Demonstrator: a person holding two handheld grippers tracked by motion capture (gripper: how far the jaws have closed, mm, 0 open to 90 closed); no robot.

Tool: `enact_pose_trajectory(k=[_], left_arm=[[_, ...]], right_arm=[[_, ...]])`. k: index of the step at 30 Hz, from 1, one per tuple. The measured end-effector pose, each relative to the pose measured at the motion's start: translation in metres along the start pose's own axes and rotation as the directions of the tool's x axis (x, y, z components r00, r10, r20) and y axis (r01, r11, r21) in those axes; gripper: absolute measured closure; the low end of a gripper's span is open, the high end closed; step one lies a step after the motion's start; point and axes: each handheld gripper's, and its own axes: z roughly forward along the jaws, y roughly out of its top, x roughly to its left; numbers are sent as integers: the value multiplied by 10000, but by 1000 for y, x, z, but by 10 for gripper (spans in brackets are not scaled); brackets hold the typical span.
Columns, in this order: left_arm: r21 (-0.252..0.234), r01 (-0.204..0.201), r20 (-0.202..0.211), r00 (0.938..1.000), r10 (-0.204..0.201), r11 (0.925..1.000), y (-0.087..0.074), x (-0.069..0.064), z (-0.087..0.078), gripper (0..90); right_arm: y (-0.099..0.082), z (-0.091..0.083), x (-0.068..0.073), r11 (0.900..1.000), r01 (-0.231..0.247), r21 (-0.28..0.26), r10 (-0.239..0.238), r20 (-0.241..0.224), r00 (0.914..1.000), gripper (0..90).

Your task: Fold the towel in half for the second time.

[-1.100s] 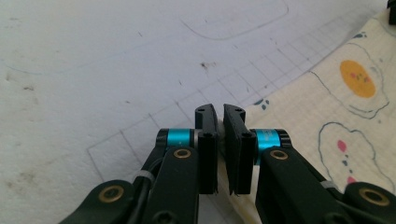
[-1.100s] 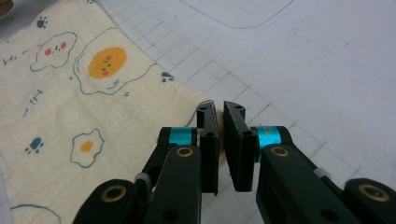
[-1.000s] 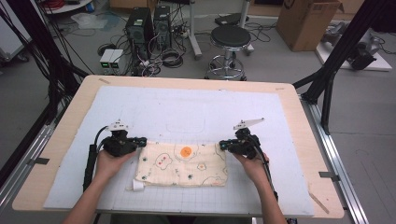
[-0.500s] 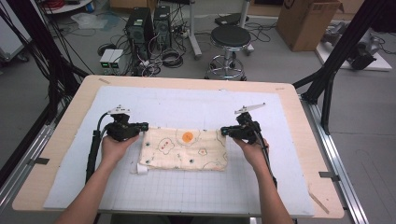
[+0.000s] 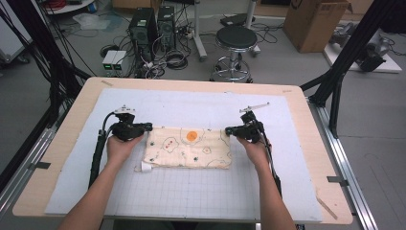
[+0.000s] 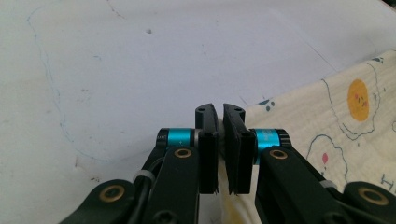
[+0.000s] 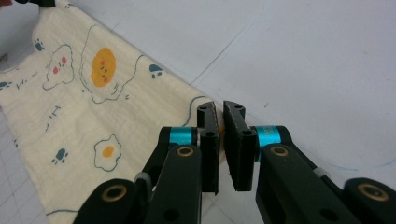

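Two corners of the folded cloth (image 5: 188,147) on the desk (image 5: 62,143) are ours: left claw (image 5: 147,127) and right claw (image 5: 229,129) each pinch one.

Left gripper view: hold tension even.

Right gripper view: match it.

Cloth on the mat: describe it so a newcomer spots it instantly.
On the white gridded mat, look between the left gripper and right gripper, each pinching a far corner. It is the folded cream cloth, printed with fried eggs and paw prints, with an orange circle.
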Motion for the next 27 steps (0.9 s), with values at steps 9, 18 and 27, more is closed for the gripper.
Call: enact_pose_trajectory(k=[9, 18, 27], left_arm=[[-71, -226, 215, 9995, 228, 9997, 0, -2, -8, 841], [-95, -539, 250, 9982, 541, 9985, 1, -7, -16, 841], [-234, -469, 449, 9978, 479, 9986, -6, -8, -21, 841]], right_arm=[[1, -8, 4, 9990, 296, -335, -303, -199, 9993, 850], [-3, -16, 12, 9985, 261, -481, -282, -435, 9987, 850], [-7, -21, 15, 9981, 341, -512, -369, -547, 9978, 851]])
